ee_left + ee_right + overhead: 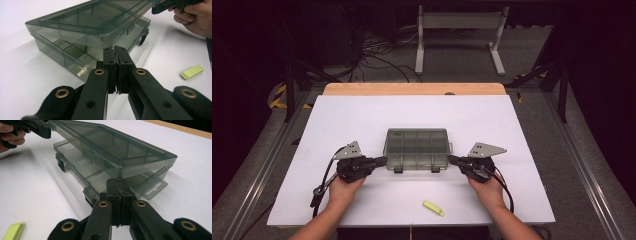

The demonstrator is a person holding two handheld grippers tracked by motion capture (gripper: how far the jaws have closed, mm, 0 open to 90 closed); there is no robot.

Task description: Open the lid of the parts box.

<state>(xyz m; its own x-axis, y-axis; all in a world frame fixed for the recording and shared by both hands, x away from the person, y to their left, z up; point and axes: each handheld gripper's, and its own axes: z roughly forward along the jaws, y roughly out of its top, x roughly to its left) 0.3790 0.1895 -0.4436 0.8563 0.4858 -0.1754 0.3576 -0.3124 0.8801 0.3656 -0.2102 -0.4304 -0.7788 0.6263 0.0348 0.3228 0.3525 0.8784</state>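
Smoky clear plastic box [417,149] sits mid-table [362,115], its lid raised slightly off the base, with the left gripper [382,161] and right gripper [452,159] each pressed together, tips at the lid's opposite ends, and a yellow-green tab [433,208] lying apart near the front edge.

The desk [362,115] was viewed from high above, facing forward; the compartment box [416,149] was seen close from both gripper views, at opposite ends.
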